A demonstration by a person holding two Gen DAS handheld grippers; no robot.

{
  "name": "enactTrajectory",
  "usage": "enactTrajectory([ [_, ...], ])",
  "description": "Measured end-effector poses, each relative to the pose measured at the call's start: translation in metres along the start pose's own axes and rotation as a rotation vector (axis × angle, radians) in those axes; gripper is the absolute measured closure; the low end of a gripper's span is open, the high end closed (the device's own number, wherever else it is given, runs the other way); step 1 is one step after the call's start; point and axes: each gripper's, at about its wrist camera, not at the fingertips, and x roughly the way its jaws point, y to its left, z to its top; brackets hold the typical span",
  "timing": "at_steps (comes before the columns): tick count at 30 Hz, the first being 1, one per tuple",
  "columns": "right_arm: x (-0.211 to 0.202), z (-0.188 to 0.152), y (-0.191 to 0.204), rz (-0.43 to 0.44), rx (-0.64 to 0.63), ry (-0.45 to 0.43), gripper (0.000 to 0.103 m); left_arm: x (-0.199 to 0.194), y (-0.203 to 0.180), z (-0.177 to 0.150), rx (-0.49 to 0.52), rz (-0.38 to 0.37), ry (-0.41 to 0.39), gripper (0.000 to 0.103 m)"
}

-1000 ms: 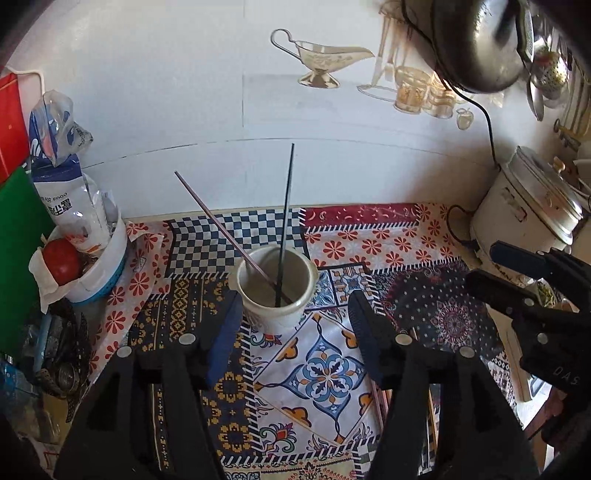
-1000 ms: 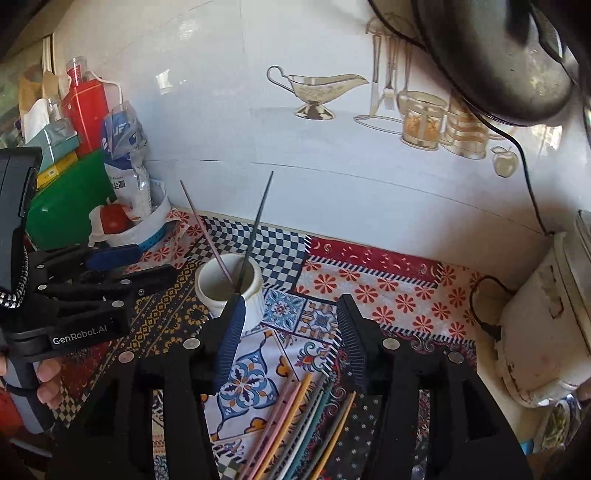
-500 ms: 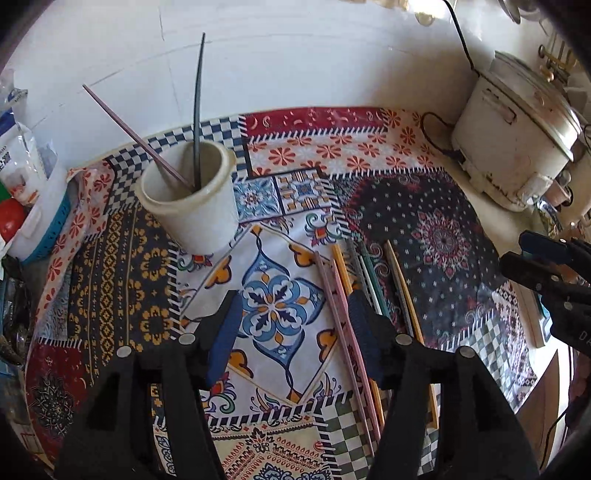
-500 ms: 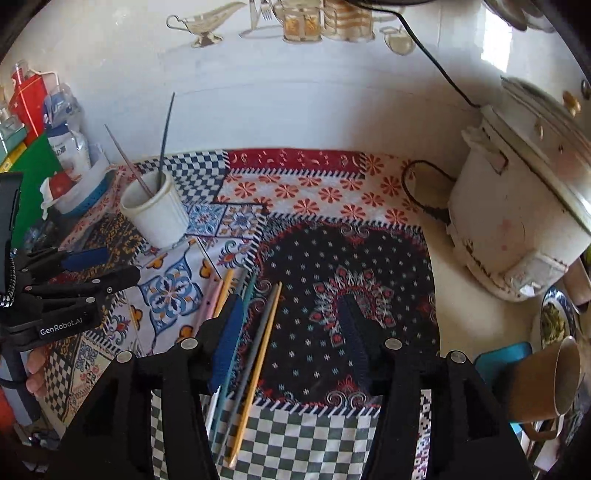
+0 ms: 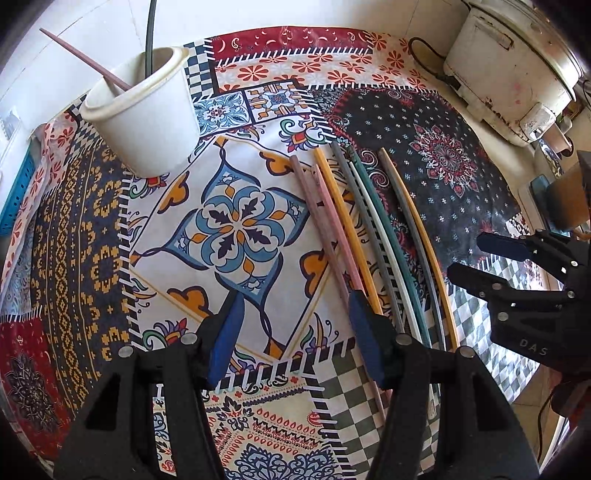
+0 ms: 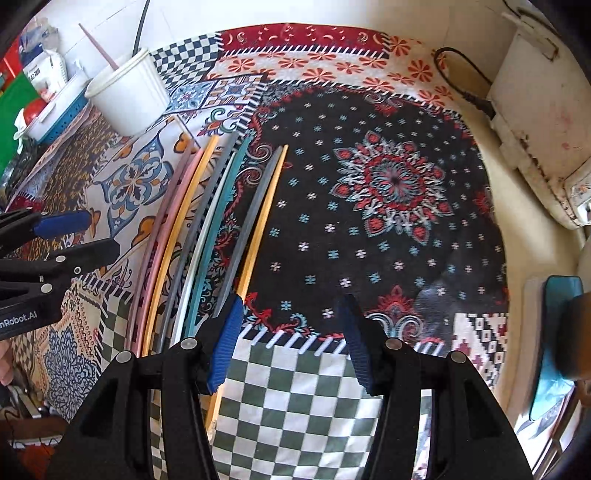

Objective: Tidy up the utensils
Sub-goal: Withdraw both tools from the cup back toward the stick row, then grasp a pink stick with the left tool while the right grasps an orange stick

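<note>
A big patchwork cloth (image 5: 92,221) covers the counter, all florals, checks and a dark starred panel. At the far right edge sits a worn white cooker (image 5: 509,62), its black cord (image 6: 458,88) trailing onto the cloth. Far left, a white cup (image 5: 147,110) stands upright, and two chopsticks lean out of it: a mauve one (image 5: 85,59) and a dark one (image 5: 149,33).

Now the main event: the loose chopsticks (image 5: 369,229) lie flat on the cloth in a rough row, side by side, between the floral tile and the dark panel. Long thin sticks, matte, in mauve, pink, yellow, grey, white and teal, with a grey-and-yellow pair set slightly apart on the dark side.

The left gripper (image 5: 291,332) hangs over the floral tile, jaws apart, nothing between them, its right finger just over the pink sticks. The right gripper (image 6: 290,338) is parted too and empty, its left finger (image 6: 227,343) over the yellow stick's (image 6: 258,225) near end.
</note>
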Motion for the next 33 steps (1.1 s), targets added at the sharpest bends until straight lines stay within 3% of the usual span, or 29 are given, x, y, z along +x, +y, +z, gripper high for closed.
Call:
enactTrajectory([
  [6,0.013,0.0,0.004,-0.002,-0.02,0.02,0.053,0.008,0.003,0.001,-0.006,-0.011,0.029,0.052],
  [11,0.016,-0.002,0.009,-0.051,-0.082,-0.004,0.053,0.014,0.002,0.009,0.012,-0.038,0.044,0.058],
  [21,0.014,0.007,-0.023,-0.048,-0.045,-0.009,0.055,0.033,0.0,0.03,-0.013,-0.1,0.085,0.071],
  [29,0.015,0.018,-0.024,-0.04,-0.053,-0.049,0.074,0.041,-0.006,0.045,0.003,-0.081,0.075,0.073],
  [32,0.02,0.028,-0.019,-0.03,-0.077,-0.07,0.092,0.043,-0.008,0.051,0.009,-0.065,0.064,0.08],
  [33,0.022,0.031,-0.017,-0.024,-0.082,-0.074,0.092,0.044,-0.008,0.053,0.006,-0.064,0.061,0.084],
])
